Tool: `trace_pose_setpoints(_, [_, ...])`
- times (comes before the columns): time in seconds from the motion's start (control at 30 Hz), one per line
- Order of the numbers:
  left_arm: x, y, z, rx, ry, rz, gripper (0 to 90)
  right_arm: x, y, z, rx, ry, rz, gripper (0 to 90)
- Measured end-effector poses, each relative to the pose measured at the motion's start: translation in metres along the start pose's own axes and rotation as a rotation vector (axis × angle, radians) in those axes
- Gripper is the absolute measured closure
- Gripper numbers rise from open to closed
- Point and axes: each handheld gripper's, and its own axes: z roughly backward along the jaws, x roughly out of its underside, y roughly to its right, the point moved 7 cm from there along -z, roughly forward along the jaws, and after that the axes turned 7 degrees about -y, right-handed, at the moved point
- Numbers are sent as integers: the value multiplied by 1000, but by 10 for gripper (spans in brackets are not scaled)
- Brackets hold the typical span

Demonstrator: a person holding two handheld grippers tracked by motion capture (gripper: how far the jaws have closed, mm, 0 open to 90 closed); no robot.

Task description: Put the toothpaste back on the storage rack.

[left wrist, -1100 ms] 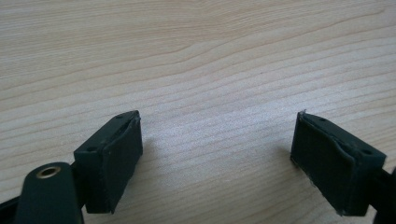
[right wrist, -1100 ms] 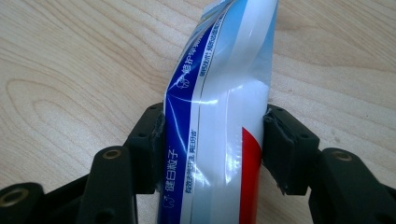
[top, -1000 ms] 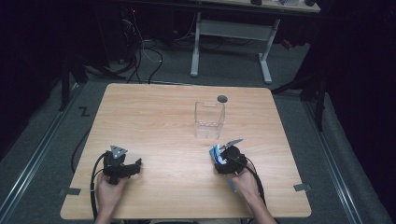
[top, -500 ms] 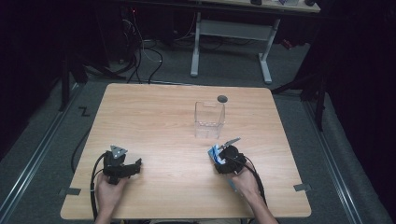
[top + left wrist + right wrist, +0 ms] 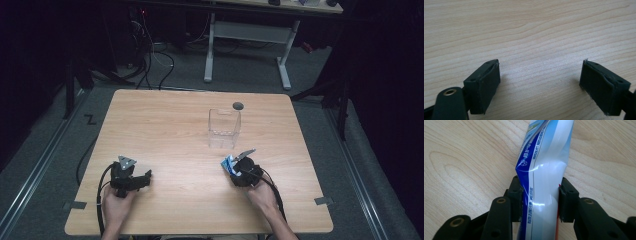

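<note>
A blue and white tube (image 5: 544, 170) with printed writing lies on the wooden table (image 5: 165, 130). My right gripper (image 5: 539, 197) has its jaws on both sides of it; they have just been closing, and the pads now press on the tube and dent it. From above, that right gripper (image 5: 235, 167) sits at the front right with the tube (image 5: 229, 165) at its tip. My left gripper (image 5: 145, 177) rests at the front left, and in its own view the left gripper (image 5: 540, 83) stands open over bare wood with nothing between its pads (image 5: 486, 86).
A clear plastic box (image 5: 224, 128) stands upright just beyond the right gripper, toward the table's middle. A small dark round hole (image 5: 238, 105) lies behind the box. Cables trail from both grippers over the front edge. A desk frame (image 5: 247, 37) stands on the floor behind.
The right gripper's jaws have drawn in around the tube. Neither hand has shifted on the table, and the left gripper looks the same.
</note>
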Motion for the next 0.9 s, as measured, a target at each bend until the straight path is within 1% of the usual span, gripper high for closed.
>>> trace_pose_setpoints(0.1, [0, 0, 0, 1, -1, -1, 170, 0, -1, 0, 13, 0, 7, 634])
trace_pose_setpoints(0.23, [0, 0, 0, 1, -1, -1, 170, 0, 0, 1, 5, 5, 7, 649])
trace_pose_setpoints(0.33, [0, 0, 0, 1, -1, 0, 170, 1, 1, 1, -13, 13, 4, 660])
trace_pose_setpoints(0.5, [0, 0, 0, 1, -1, 0, 170, 1, 4, 2, -64, 20, -13, 672])
trace_pose_setpoints(0.57, [0, 0, 0, 1, -1, 0, 169, 1, 4, 2, -69, 24, -13, 673])
trace_pose_setpoints(0.6, [0, 0, 0, 1, -1, 0, 169, 2, 5, 3, -81, 30, -10, 675])
trace_pose_setpoints(0.9, [0, 0, 0, 1, -1, 0, 169, 3, 4, 7, -137, 62, -27, 684])
